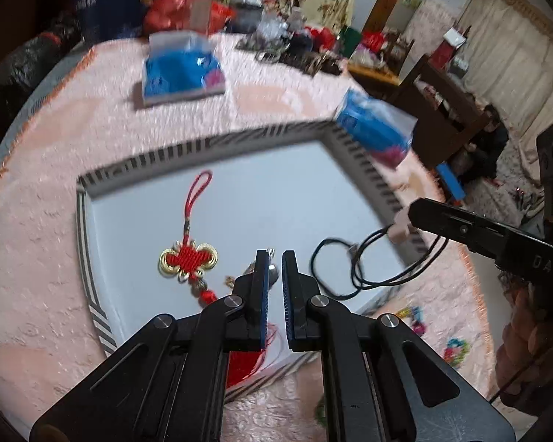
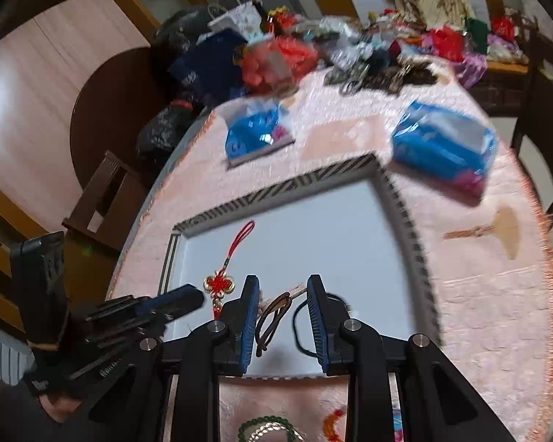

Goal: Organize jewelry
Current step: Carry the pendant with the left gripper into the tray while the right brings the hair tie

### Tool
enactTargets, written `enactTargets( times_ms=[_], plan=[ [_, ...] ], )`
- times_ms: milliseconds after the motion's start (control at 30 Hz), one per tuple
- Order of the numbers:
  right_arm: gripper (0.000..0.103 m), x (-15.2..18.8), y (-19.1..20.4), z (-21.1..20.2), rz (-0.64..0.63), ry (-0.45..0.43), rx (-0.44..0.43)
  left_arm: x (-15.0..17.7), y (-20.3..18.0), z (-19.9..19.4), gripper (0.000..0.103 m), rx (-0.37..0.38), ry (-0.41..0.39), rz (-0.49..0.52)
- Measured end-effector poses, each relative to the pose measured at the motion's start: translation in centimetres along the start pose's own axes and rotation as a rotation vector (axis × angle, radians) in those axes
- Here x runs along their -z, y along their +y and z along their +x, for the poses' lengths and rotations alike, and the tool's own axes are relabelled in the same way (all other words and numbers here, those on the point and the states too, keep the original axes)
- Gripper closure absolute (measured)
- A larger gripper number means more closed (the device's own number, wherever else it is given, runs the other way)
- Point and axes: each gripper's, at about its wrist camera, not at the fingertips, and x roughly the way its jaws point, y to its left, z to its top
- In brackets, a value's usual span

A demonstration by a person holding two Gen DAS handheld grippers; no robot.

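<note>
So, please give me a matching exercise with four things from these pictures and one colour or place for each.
Things:
1. Chinese knot ornament
2. black cord necklace
3. tray
4. tissue pack

Descriptions:
A. blue, on the pink cloth beyond the tray
B. red with gold loops, lying on the tray
C. thin dark loops near the tray's right edge
D. pale surface with a striped border

Pairs: 1-B, 2-C, 3-D, 4-A
</note>
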Motion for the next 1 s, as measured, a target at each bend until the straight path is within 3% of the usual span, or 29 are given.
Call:
enactTargets(
  times_ms=[233, 433, 467, 533, 633, 733, 833, 1000],
  plan=[
    [0.078, 0.9, -1.1, 3.9, 0.000, 0.087, -0.003, 1.3, 2.3, 1.4, 0.097, -0.052, 0.035, -0.042],
    [0.074, 1.2, -2.7, 5.8, 0.019, 0.156, 0.048, 2.8, 4.3, 1.6, 0.095, -0.097, 0.062, -0.102],
    [0.063, 1.2, -3.0, 5.8, 0.020, 0.162, 0.055, 3.1, 4.4, 1.4, 0.093, -0.101, 0.062, -0.106],
    [0.056, 1.3, -3.7, 5.1, 0.027, 0.142, 0.081, 3.6, 4.6, 1.0, 0.089, -0.124, 0.057, -0.103],
    [0.056, 1.8, -5.3, 3.5, 0.049, 0.117, 0.104, 4.5, 5.4, 0.3, 0.080, -0.161, 0.043, -0.103],
    [0.056, 2.6, -7.4, 2.7, 0.083, 0.132, 0.146, 5.7, 6.8, 0.5, 0.080, -0.186, 0.071, -0.131],
    [0.056, 3.3, -8.3, 2.0, 0.114, 0.114, 0.082, 6.3, 7.0, 0.4, 0.080, -0.182, 0.065, -0.106],
    [0.056, 4.1, -7.9, 1.4, 0.127, 0.136, 0.081, 6.3, 6.7, 0.3, 0.080, -0.205, 0.074, -0.102]
  ],
)
